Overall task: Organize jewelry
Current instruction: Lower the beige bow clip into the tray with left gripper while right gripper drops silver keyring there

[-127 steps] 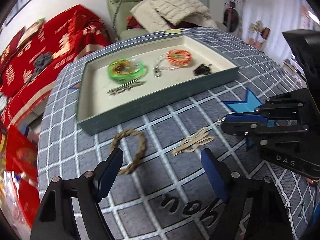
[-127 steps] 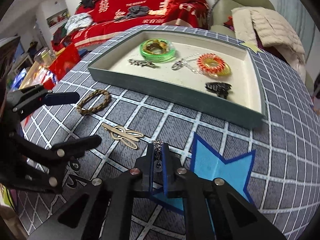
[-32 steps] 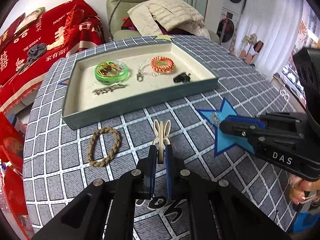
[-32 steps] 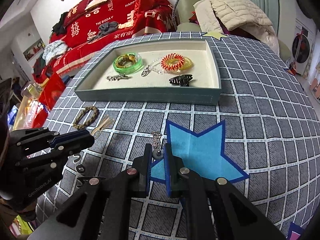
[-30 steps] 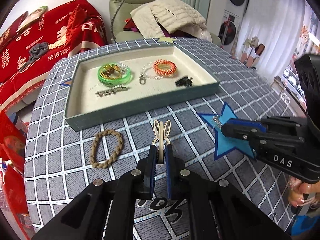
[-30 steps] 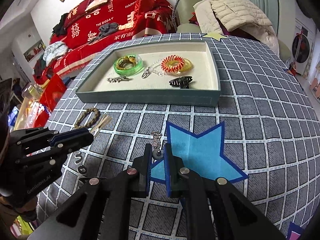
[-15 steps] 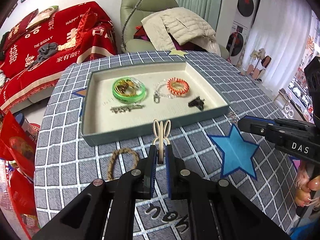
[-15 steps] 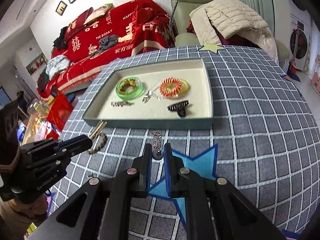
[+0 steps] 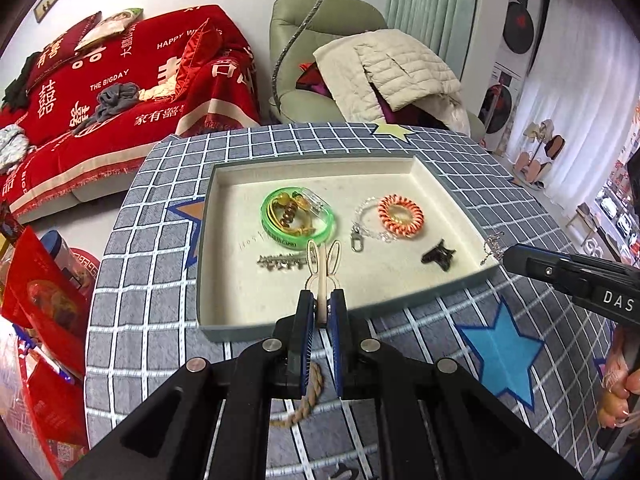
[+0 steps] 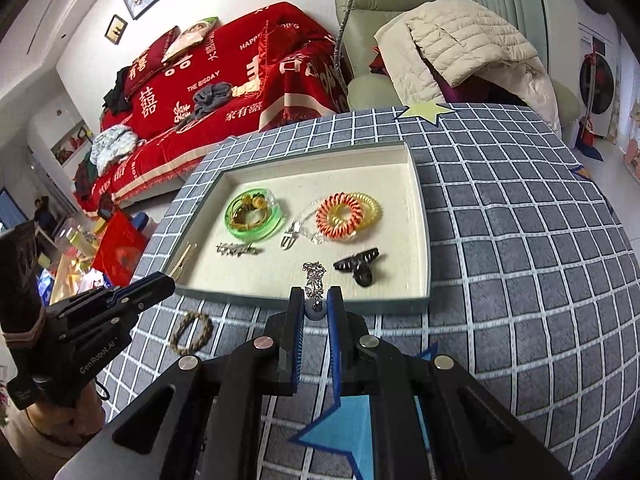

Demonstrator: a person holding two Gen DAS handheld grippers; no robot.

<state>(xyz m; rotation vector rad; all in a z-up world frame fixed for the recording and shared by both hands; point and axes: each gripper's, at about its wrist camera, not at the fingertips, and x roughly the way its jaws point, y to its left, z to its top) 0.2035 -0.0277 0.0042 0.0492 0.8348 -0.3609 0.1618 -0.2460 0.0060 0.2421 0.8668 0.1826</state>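
My left gripper (image 9: 321, 312) is pinched tight on the stem of the flat beige rabbit-ear hair clip (image 9: 322, 268); my right gripper (image 10: 316, 308) is clamped just as narrowly on the small grey bead of the silver chain pendant (image 10: 314, 276), which dangles ahead of my pads. Four seconds ago the clip lay flat on the grey checked tablecloth (image 10: 520, 264) with my left fingers spread wide around it; now it rides in the air, its ears over the near half of the shallow grey-green tray with cream lining (image 9: 208, 240), beside the silver hairpin (image 9: 280, 261). Both hands have come up and forward since a second ago; the tray, then well ahead, now sits just past my fingertips (the blue star patch (image 9: 504, 354) has slid back beneath my right hand). In the tray the green plastic bangle (image 10: 254, 216), the orange coiled hair tie (image 10: 340, 216) and the black claw clip (image 10: 360, 266) lie where they were; the braided tan rope bracelet (image 10: 191, 332) stays on the cloth outside.
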